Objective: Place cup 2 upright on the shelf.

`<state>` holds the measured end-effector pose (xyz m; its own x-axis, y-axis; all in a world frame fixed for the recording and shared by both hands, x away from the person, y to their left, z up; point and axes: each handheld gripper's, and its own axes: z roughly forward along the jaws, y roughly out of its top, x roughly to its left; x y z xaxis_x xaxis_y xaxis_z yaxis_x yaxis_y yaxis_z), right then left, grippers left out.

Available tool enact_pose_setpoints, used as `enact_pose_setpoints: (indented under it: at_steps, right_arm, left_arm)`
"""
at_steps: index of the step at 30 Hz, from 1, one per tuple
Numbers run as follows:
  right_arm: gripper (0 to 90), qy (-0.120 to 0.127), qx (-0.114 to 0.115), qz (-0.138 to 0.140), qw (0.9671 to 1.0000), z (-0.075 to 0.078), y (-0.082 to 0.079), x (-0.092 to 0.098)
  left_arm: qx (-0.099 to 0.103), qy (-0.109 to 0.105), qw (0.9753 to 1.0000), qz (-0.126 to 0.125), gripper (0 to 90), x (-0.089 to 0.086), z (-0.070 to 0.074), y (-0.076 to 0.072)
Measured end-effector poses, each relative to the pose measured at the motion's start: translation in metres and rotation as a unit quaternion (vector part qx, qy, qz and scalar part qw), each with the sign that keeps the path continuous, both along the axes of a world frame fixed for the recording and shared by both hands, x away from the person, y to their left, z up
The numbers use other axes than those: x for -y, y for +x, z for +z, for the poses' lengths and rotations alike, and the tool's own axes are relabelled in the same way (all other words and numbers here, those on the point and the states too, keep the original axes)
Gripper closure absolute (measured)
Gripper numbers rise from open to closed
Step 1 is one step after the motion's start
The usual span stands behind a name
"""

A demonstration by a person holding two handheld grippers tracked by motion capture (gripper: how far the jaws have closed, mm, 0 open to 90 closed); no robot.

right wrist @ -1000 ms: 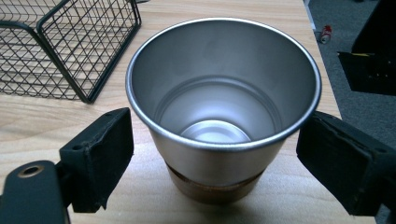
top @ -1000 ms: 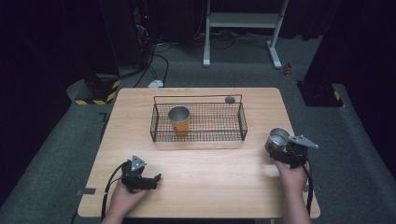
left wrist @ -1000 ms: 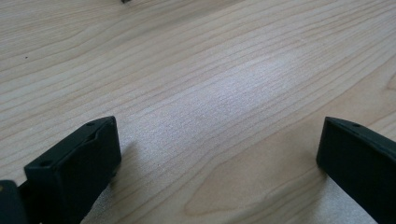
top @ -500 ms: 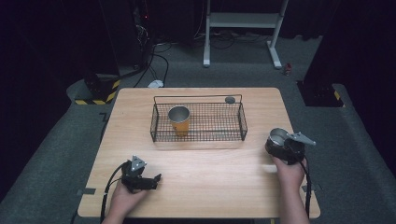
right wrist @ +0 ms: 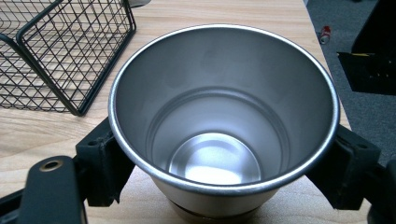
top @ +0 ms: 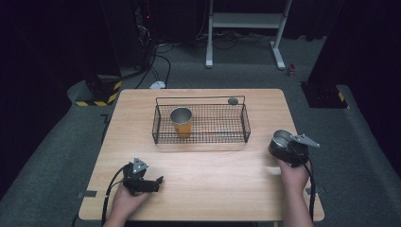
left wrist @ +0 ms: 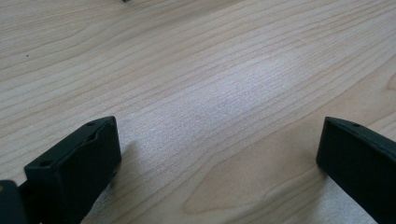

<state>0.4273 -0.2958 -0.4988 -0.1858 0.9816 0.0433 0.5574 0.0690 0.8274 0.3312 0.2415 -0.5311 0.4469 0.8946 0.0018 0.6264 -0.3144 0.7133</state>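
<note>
Wooden table (top: 203,189) w/ a black wire basket (top: 200,124) toward the far side, middle. Inside the basket, left part, an orange cup (top: 181,121) stands upright w/ metal rim. Small dark round thing (top: 232,100) on the table just behind the basket's far right corner, too small to tell what.

Steel cup (right wrist: 223,116) sits upright at the table's right edge, right of the basket & apart from it. Right tongs (top: 288,150) closed on it, one jaw each side of the cup wall, seen clearly in right gripper view.

Left tongs (top: 142,178) near the front left of the table, jaws wide apart, nothing between them, just bare wood.
</note>
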Motion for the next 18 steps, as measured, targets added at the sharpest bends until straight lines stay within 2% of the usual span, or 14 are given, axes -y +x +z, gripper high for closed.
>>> enact_pose_setpoints:
  at_steps: [18]
  right_arm:
    - [18.4,-0.01,0.005,0.004,0.9999,0.0052,-0.0057,-0.0041]
  left_arm:
    - [0.0,0.0,1.0,0.0,0.2,0.0,0.0,0.0]
